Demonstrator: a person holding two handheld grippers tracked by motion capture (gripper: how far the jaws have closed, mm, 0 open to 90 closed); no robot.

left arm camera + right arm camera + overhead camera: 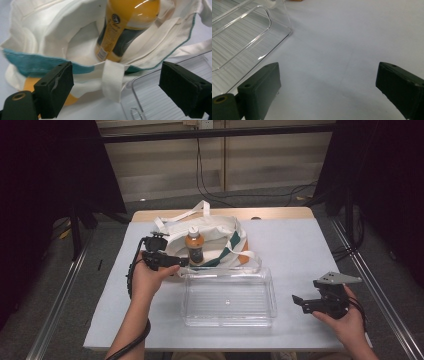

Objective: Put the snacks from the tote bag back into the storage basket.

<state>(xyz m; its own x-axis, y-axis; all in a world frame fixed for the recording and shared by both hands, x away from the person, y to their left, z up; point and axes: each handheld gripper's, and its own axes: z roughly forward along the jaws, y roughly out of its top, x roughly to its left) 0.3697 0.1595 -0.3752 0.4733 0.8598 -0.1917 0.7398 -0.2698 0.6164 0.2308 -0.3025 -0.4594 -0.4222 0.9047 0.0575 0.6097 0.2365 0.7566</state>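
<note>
One bottle (194, 247) in bag (220, 232), tray (228, 320) beside

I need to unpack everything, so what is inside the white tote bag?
An orange bottle with a white cap stands in the white tote bag, its lower part hidden by cloth. Whatever else lies deeper in the bag is covered.

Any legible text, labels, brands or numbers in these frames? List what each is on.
None can be read.
Bottle label: a round emblem, a column of print and a barcode-like patch down its side, all too blurred to read.
Tote bag: no print visible.
Clear tray: no markings visible.
</note>
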